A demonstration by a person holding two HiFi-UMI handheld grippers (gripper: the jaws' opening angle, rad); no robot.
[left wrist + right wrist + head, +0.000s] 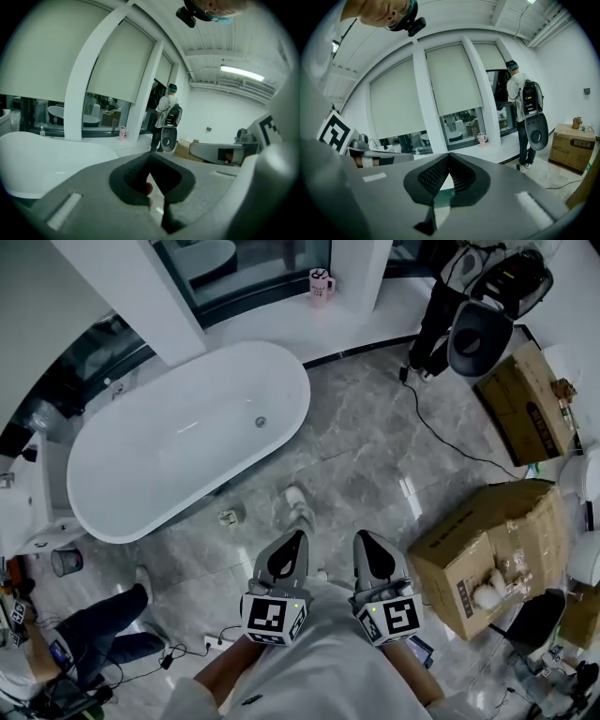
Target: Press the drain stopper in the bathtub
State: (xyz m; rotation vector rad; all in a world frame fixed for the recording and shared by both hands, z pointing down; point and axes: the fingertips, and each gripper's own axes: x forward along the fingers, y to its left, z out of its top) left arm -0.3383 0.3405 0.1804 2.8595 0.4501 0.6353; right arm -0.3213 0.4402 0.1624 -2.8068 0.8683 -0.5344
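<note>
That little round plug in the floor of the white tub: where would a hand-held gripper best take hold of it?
Probably its flat top, from straight above. The drain stopper looks like a small low disc in the floor of the bathtub. No knob to pinch shows from here, so closed tips pressing its centre would likely suit it better than a grasp.

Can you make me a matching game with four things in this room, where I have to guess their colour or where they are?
Things:
1. bathtub
2. cup
3. big cardboard box
4. drain stopper

Clues:
A. pink, on the white ledge by the window
B. brown, on the floor at the right of the head view
C. small and round, in the bottom of the tub
D. white and oval, standing on the grey floor

Pairs: 1-D, 2-A, 3-B, 4-C
</note>
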